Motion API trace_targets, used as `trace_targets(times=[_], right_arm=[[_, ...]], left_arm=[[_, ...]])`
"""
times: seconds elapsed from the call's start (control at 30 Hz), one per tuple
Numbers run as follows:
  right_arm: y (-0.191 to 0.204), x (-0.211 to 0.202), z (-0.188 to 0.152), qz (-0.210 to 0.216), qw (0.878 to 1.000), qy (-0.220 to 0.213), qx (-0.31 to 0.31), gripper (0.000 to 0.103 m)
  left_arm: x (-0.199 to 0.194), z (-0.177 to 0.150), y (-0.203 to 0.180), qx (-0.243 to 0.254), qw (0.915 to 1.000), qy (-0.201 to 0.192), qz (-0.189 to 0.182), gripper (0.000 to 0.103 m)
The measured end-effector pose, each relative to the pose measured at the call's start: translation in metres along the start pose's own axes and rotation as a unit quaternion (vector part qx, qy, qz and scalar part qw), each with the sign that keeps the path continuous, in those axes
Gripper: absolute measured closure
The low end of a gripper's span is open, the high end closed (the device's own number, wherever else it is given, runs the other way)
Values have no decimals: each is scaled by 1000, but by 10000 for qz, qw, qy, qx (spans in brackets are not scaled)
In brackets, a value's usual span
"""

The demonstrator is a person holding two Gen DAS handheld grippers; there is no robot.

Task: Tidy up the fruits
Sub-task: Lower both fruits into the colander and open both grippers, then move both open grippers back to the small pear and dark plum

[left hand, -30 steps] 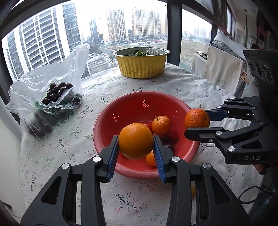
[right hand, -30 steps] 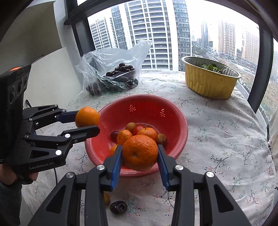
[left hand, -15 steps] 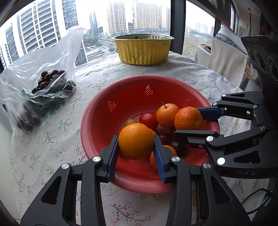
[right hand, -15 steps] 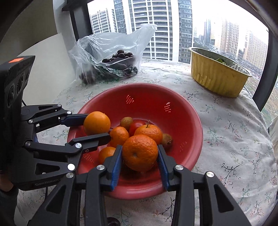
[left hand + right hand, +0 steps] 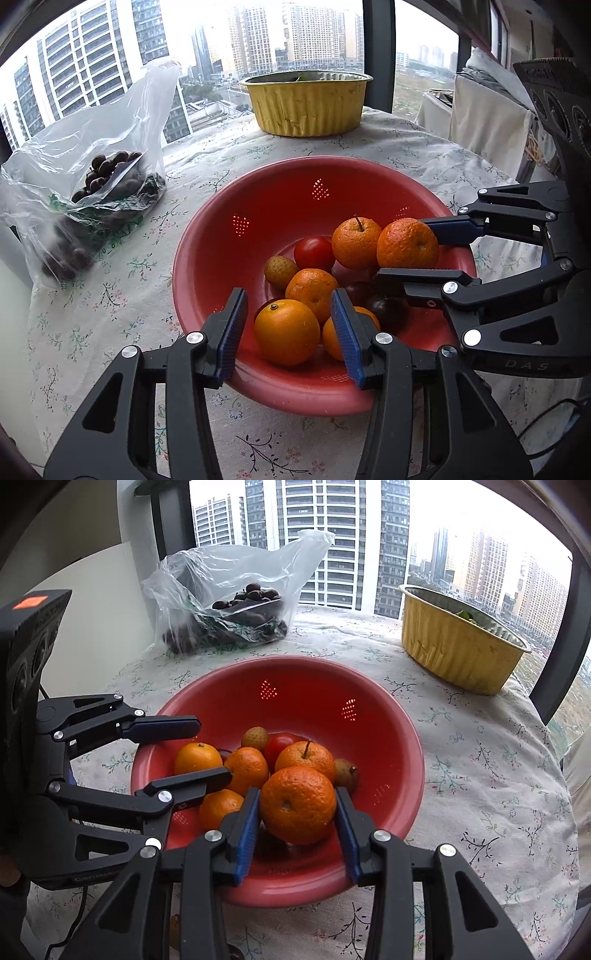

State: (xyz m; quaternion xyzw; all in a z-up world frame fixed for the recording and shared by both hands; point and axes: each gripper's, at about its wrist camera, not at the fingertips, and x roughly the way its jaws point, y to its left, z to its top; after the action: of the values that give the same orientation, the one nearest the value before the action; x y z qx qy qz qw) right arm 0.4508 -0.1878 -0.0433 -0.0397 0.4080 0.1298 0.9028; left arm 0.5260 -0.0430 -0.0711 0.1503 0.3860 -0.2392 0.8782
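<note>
While left tool (image 5: 288, 328) opens off orange (image 5: 286, 331) | right tool (image 5: 297, 812) grips tangerine (image 5: 297, 804); red colander (image 5: 221, 236) holds both

A red colander (image 5: 221, 236) on the floral cloth holds oranges (image 5: 312, 288), a tomato (image 5: 314, 253) and small brown fruits (image 5: 279, 271), heaped together.

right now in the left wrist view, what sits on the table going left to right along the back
plastic bag of dark fruit → red colander → yellow foil tub
</note>
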Motion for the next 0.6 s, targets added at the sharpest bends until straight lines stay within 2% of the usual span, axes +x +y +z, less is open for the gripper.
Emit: trace_targets(times=[0.2,0.3,0.37,0.43,0.47,0.53,0.6], right_arm=[[-3,-7,-1,-2,9999,-115,52,50],[-4,-13,-3,-1,9998,-155,101,49],[-5,-20,-5,-3,9997,-212,146,47],[-7,-31,-9,29,9993,-315,198,41],[-8,-36,-12,35,9991,-363,229,34],[-10,-49,-19,121,9982,-499,313,25],[-11,-61,-29,200,9974,-598,362,22]], left_arm=[[-10,-3,0,-59,9999,-75,54,51],[-19,-4,0,-94,9998,-136,78,42],[-27,-6,-1,-118,9997,-206,46,23],[-39,-10,-3,-148,9994,-321,-15,13],[-44,-12,-4,-154,9992,-359,-32,6],[-54,-18,-9,-173,9989,-423,-56,0],[-61,-27,-16,-126,9991,-411,-48,0]])
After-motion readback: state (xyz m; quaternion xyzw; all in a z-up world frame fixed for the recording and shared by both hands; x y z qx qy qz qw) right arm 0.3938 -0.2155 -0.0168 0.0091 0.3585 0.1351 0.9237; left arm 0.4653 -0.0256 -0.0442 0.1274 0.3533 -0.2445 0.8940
